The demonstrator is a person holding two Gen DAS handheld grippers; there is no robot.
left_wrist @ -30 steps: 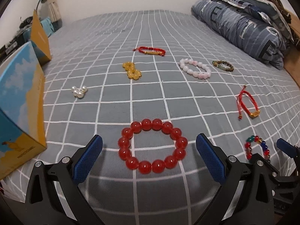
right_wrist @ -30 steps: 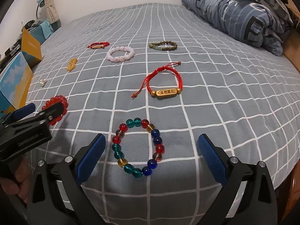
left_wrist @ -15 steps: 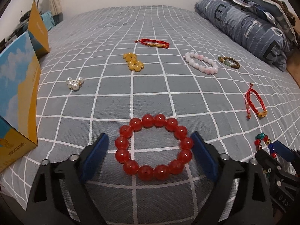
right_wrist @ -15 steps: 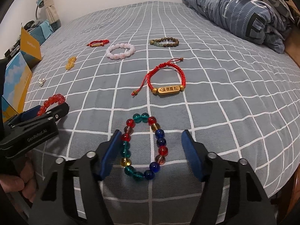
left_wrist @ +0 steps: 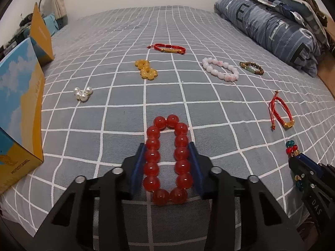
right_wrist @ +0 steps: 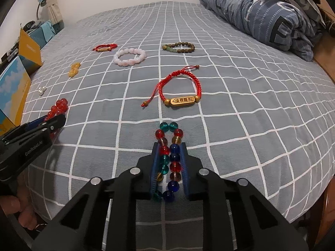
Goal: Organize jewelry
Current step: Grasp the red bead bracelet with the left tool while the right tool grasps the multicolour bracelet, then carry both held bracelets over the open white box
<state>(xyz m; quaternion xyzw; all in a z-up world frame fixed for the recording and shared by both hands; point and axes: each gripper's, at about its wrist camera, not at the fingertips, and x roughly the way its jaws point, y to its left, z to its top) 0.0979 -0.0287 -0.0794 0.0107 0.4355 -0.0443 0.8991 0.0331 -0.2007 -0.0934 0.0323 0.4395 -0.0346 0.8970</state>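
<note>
1. Jewelry lies spread over the grey white-checked bedspread [left_wrist: 209, 108]; the blue-and-yellow cardboard box [left_wrist: 18, 113] at the left edge shows only its outer walls, so its contents cannot be made out.
2. The round red bead bracelet [left_wrist: 166, 159] is squeezed into a long oval between the blue pads of the left gripper [left_wrist: 166, 167], which is clenched on it.
3. The multicoloured glass bead bracelet [right_wrist: 168, 161] is pinched flat between the pads of the right gripper [right_wrist: 168, 168], clamped onto it; its far loop pokes out past the fingertips.
4. Just beyond lies the red braided cord bracelet with a gold tag [right_wrist: 181, 90].
5. Farther off are a white pearl cluster [left_wrist: 82, 93], a yellow bead bracelet [left_wrist: 146, 69], a pale pink bead bracelet [right_wrist: 129, 56], a brown-and-green bead bracelet [right_wrist: 179, 48] and a second red cord bracelet [left_wrist: 166, 48].
6. Folded blue patterned bedding [right_wrist: 261, 14] is cut off at the far right.
</note>
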